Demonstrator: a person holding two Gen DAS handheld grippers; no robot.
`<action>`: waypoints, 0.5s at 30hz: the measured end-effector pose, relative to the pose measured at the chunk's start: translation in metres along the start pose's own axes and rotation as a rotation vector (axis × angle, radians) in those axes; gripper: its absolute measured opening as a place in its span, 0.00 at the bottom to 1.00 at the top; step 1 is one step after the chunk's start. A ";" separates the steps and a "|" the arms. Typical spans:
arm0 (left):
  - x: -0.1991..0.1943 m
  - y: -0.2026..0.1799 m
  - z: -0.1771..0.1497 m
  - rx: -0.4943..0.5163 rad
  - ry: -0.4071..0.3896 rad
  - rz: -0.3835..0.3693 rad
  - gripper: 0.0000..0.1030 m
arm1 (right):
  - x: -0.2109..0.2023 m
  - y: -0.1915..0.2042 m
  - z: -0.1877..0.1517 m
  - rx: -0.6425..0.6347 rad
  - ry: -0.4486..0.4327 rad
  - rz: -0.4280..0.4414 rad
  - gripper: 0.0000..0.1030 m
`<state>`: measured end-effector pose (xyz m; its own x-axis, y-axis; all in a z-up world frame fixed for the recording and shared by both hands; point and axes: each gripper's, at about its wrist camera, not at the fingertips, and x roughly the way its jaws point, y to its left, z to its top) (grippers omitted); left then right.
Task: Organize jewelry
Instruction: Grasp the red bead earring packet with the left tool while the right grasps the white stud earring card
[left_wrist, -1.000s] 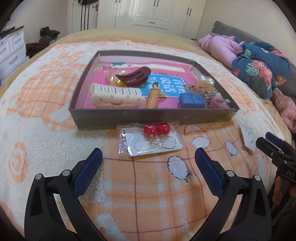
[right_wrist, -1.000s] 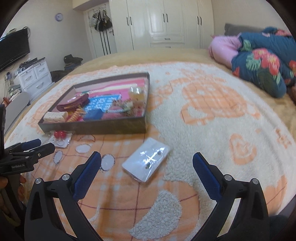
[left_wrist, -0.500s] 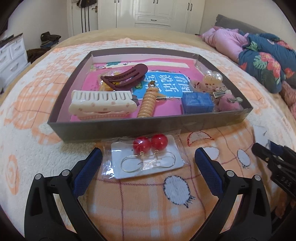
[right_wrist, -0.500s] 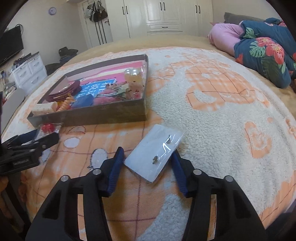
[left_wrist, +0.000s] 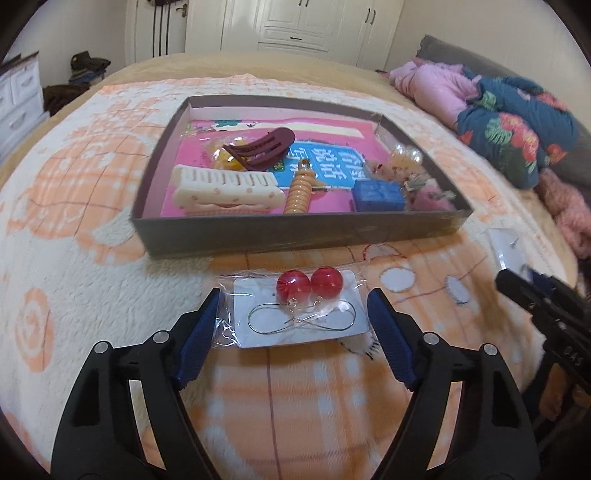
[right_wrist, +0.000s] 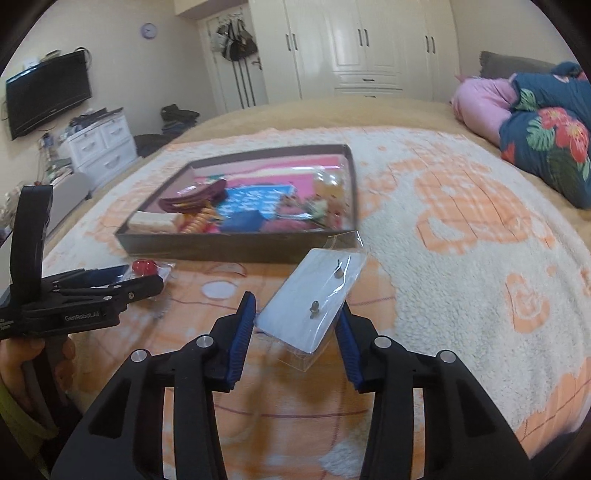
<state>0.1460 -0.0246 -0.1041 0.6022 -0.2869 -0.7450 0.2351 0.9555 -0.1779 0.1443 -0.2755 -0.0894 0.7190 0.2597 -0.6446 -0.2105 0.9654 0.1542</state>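
Closing on a clear plastic sleeve with two red bead earrings on a white card (left_wrist: 301, 315), the left gripper (left_wrist: 293, 336) has it between its fingers, not yet pressed. It lies on the fleece bed blanket (left_wrist: 74, 258), at 6 o'clock from the grey cardboard tray (left_wrist: 295, 230). The right gripper (right_wrist: 295, 332) is closing on a white card of small stud earrings in a sleeve (right_wrist: 314, 299), apparently gripping its edges. Both packets look light, bendable and slippery; hold them by the card edges.

A fleecy orange-and-cream blanket (right_wrist: 461, 229) covers the bed. White wardrobes (right_wrist: 354, 48) line the far wall beside a wall-mounted television (right_wrist: 48, 96), a white drawer unit (right_wrist: 99, 146) and floral bedding (right_wrist: 554, 140).
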 end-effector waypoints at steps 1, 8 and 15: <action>-0.006 0.002 0.001 -0.010 -0.013 -0.008 0.68 | -0.002 0.002 0.001 -0.004 -0.007 0.008 0.39; -0.030 0.008 0.019 -0.027 -0.119 0.011 0.68 | -0.008 0.016 0.016 -0.051 -0.049 0.036 0.39; -0.033 0.011 0.033 -0.028 -0.158 0.026 0.68 | 0.003 0.026 0.032 -0.097 -0.069 0.046 0.39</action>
<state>0.1541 -0.0066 -0.0608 0.7212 -0.2667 -0.6393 0.1976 0.9638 -0.1792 0.1623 -0.2493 -0.0632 0.7506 0.3081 -0.5845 -0.3050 0.9463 0.1071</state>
